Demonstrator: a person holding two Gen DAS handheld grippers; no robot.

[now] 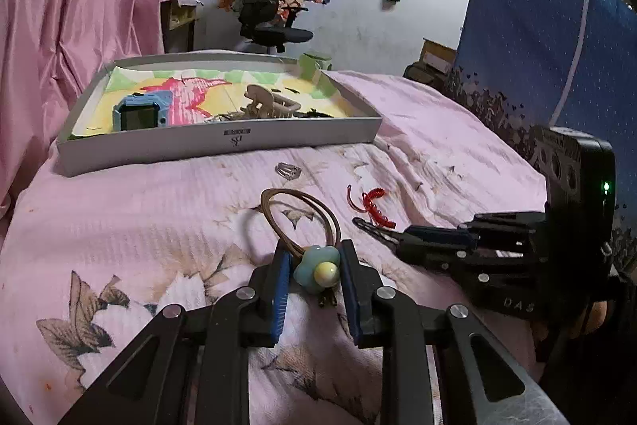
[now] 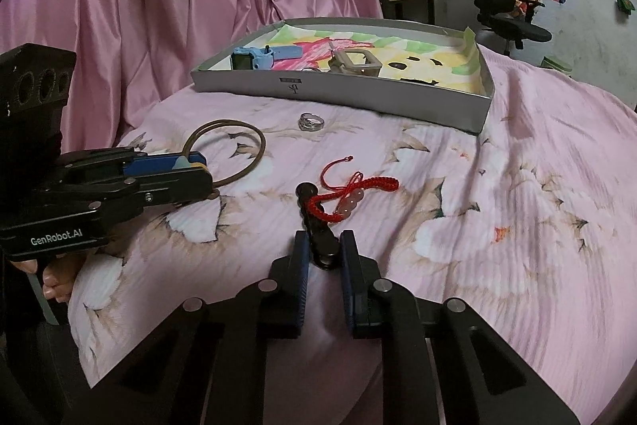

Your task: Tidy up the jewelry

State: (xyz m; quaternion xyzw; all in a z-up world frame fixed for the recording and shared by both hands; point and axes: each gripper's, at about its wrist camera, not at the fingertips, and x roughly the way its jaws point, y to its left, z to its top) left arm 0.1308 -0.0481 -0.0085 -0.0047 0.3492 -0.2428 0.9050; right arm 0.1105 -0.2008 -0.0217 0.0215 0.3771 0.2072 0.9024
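While both tongs sit low over the pink floral bedspread (image 2: 517, 186), the step in hand looks like a double pick-up. The left tongs (image 1: 314, 265) are clenched on the blue flower charm (image 1: 316, 267) of a brown hair tie (image 1: 302, 214), whose loop lies on the cloth ahead of them. The right tongs (image 2: 323, 249) are clenched on the near end of a black hair clip (image 2: 316, 222); a red braided bracelet (image 2: 350, 192) lies across the clip's far end, touching it. A silver ring (image 2: 311, 122) rests on the bedspread, between these pieces and the white box (image 2: 358, 94), which already holds a blue watch (image 2: 254, 57) and a beige clip (image 2: 354, 63). Next, I judge, each piece wants lifting clear and carrying over the near wall of the box. The bracelet may snag on the clip, so a slow rise seems wise.
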